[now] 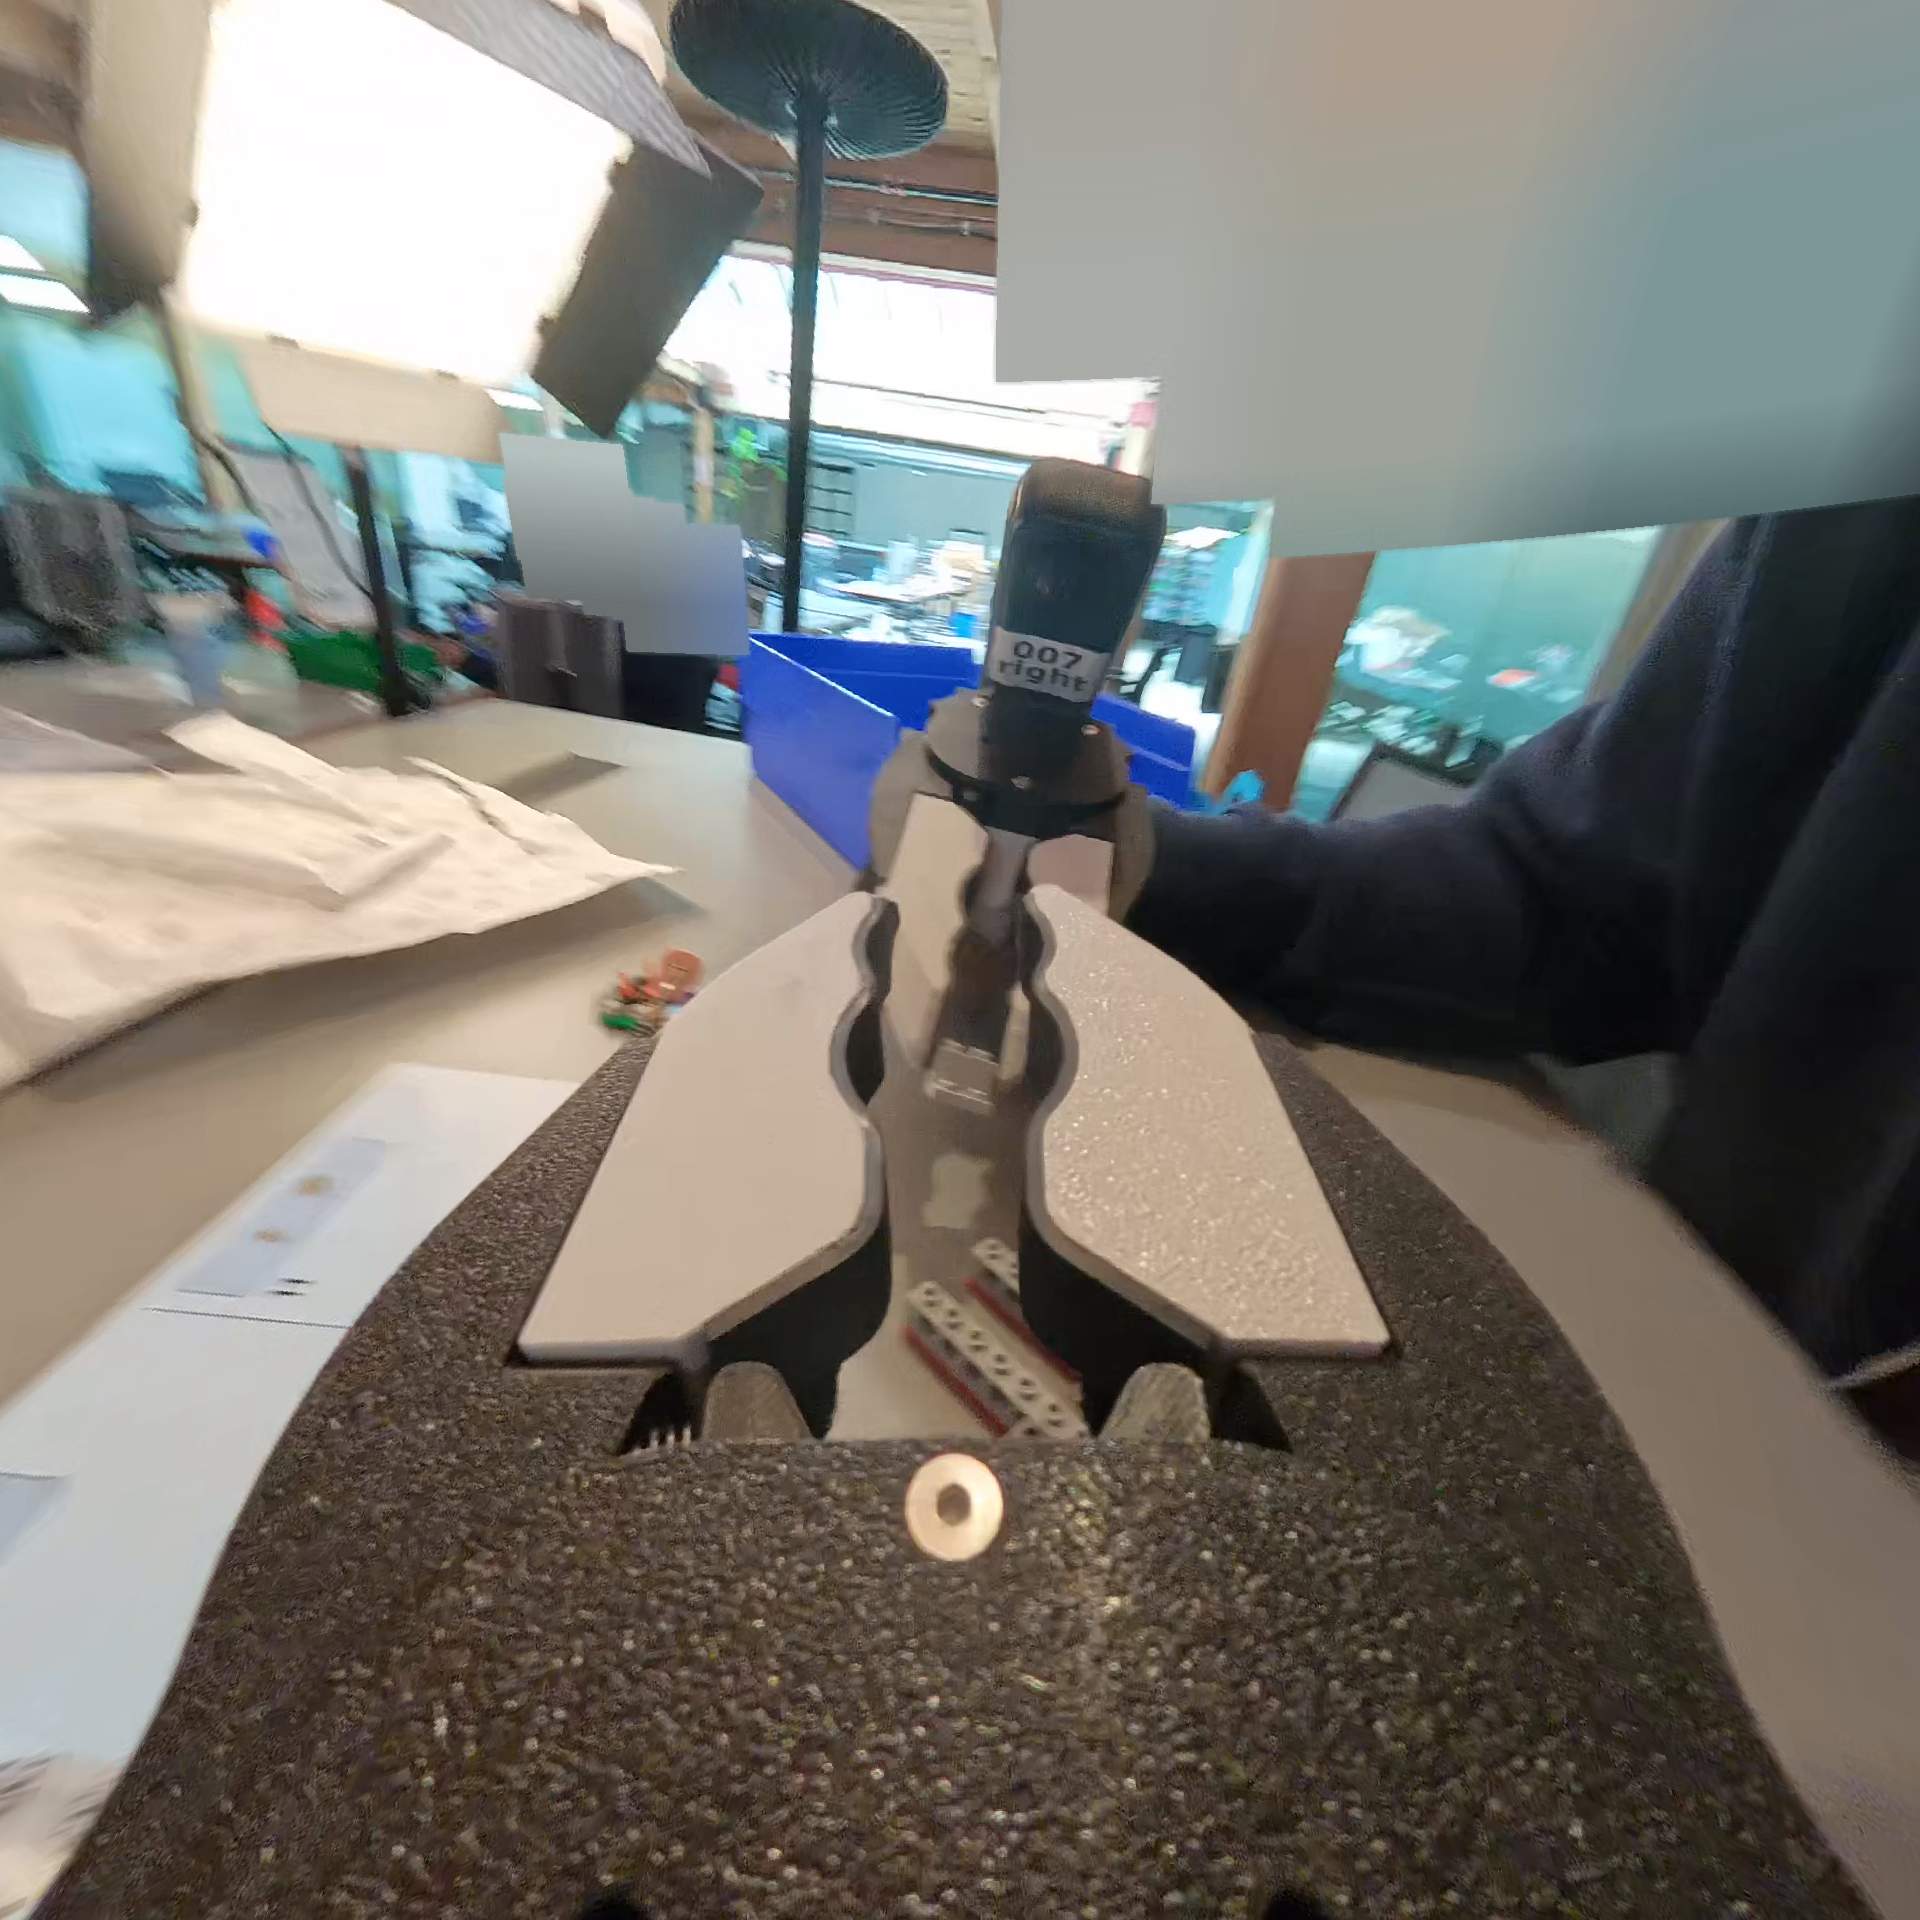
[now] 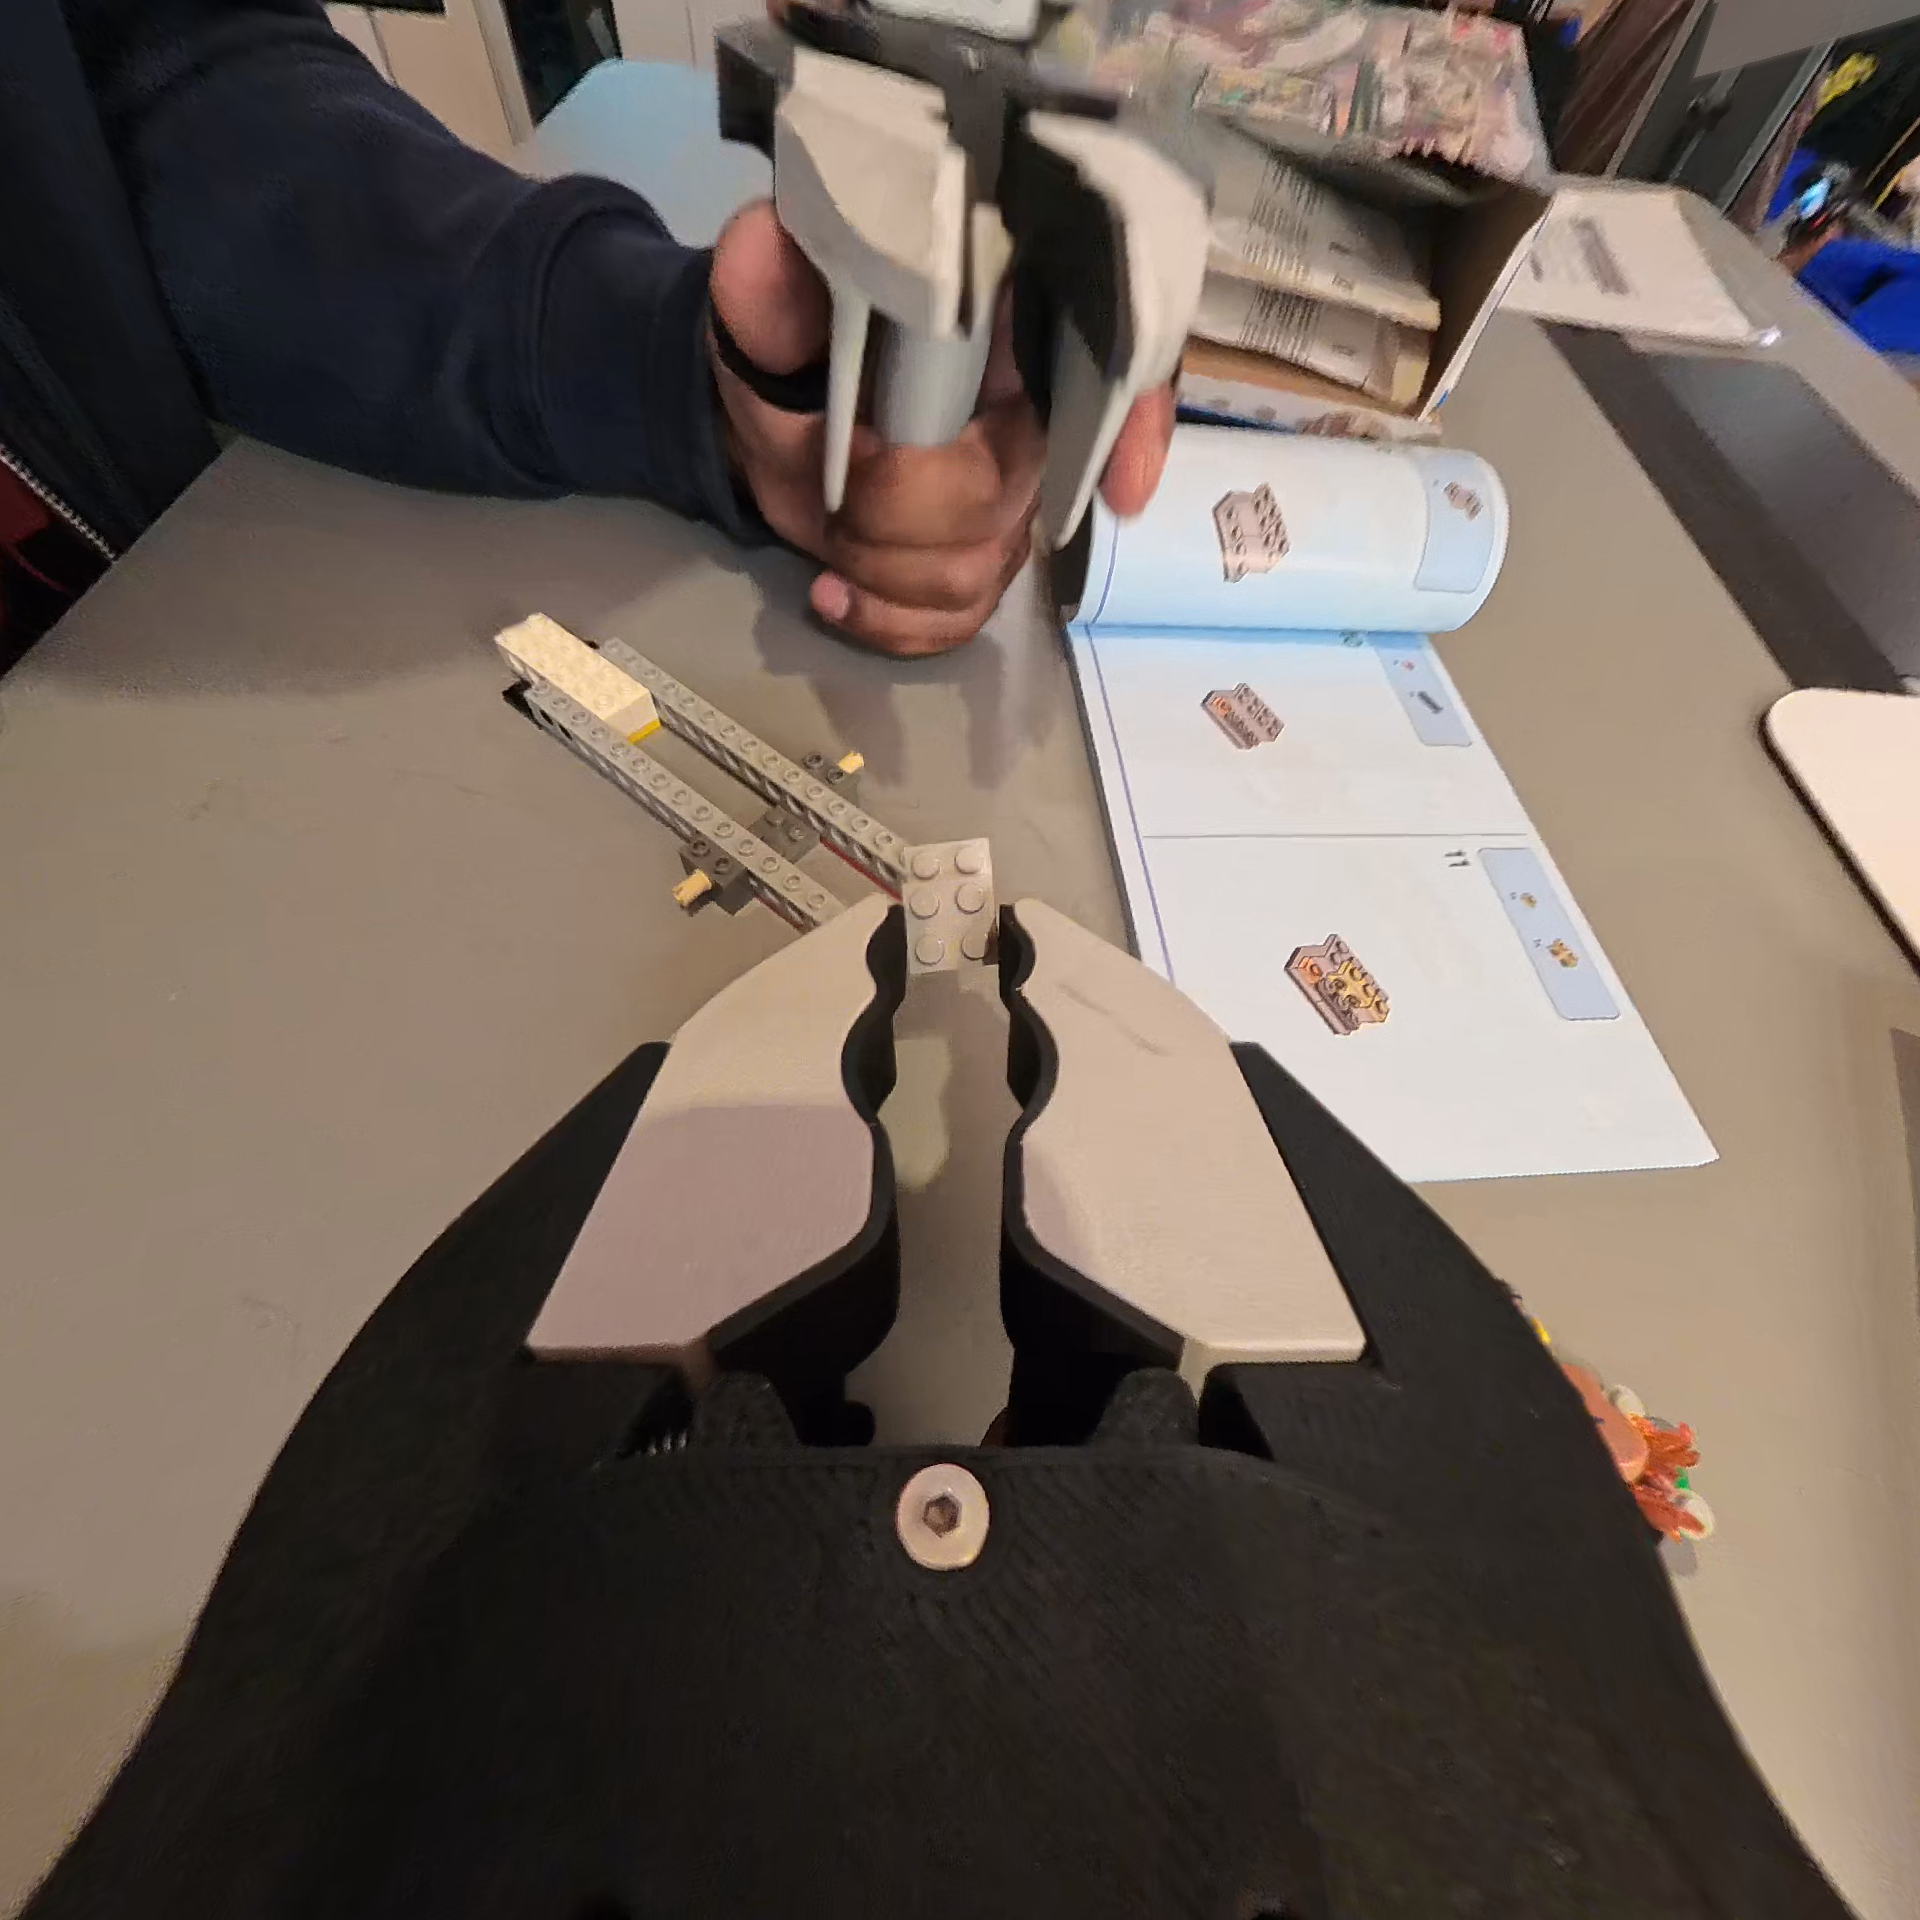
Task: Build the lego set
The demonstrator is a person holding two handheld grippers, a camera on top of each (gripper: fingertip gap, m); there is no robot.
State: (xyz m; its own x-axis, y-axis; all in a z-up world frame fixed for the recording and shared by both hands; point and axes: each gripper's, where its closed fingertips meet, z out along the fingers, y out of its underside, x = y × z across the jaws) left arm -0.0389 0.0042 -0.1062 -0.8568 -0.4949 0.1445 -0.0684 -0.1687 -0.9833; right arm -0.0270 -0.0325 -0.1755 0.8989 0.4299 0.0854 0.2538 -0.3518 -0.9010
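Observation:
My right gripper (image 2: 951,920) is shut on a small light grey studded brick (image 2: 948,899), with both pads pressed on its sides, a little above the grey table (image 2: 312,1039). Just beyond the brick lies an assembly of two long grey studded beams (image 2: 717,774) with a white brick on its far end. My left gripper (image 1: 956,904) is open and empty. It also shows in the right wrist view (image 2: 956,509), raised in a hand and blurred. The left wrist view looks through its gap at the right gripper (image 1: 966,1029), the brick (image 1: 961,1081) and part of the beams (image 1: 987,1351).
An open instruction booklet (image 2: 1351,831) lies right of the beams, with a cardboard box of booklets (image 2: 1351,291) behind it. A blue bin (image 1: 831,717) and white paper bags (image 1: 260,862) sit farther off. Small coloured pieces (image 2: 1652,1475) lie at the right. The grippers' ends are close to 9 centimetres from one another.

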